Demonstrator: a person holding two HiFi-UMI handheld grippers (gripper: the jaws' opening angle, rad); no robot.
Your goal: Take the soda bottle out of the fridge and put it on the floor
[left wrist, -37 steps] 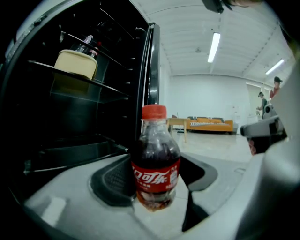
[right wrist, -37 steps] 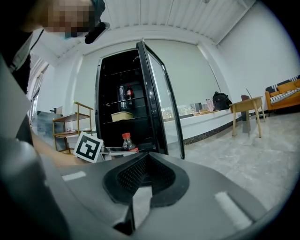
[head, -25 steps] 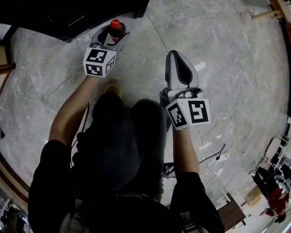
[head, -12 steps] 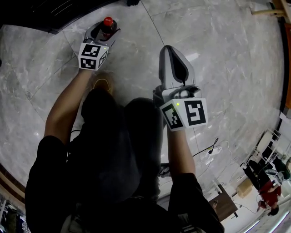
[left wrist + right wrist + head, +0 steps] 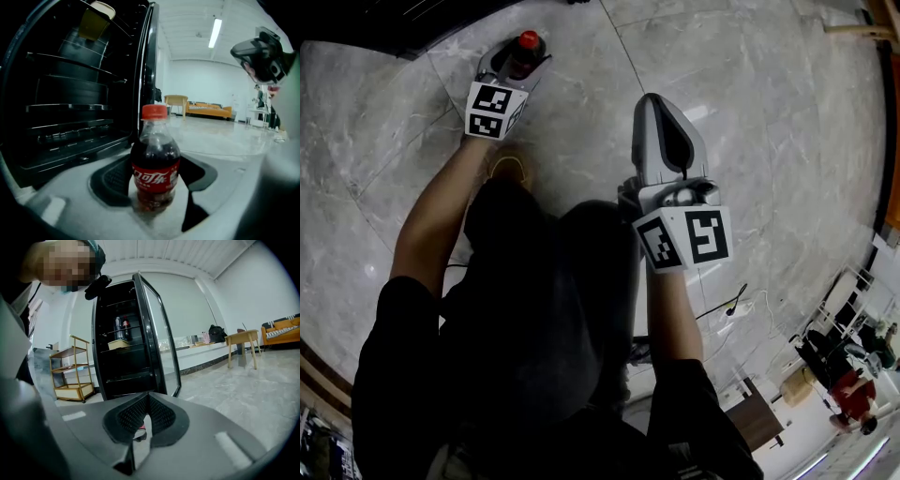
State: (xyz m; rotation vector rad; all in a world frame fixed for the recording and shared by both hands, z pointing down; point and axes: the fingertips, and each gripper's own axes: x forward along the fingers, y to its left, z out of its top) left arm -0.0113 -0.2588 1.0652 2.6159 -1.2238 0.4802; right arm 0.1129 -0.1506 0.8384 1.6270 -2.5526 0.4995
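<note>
Soda bottle stands upright, clamped in my left hand-held gripper low by the floor outside the open fridge, right hand-held gripper idle with jaws together; I judge that releasing before the base seats flat, or snagging a pad on withdrawal, would topple it.

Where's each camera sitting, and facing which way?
Head view: on the head, steeply down at the floor; arms, legs, both hand-held grippers show.
Left gripper view: on the left hand-held gripper, along its jaws at soda bottle and fridge.
Right gripper view: on the right hand-held gripper, past shut jaws toward the fridge.
Both gripper views show the fridge.
</note>
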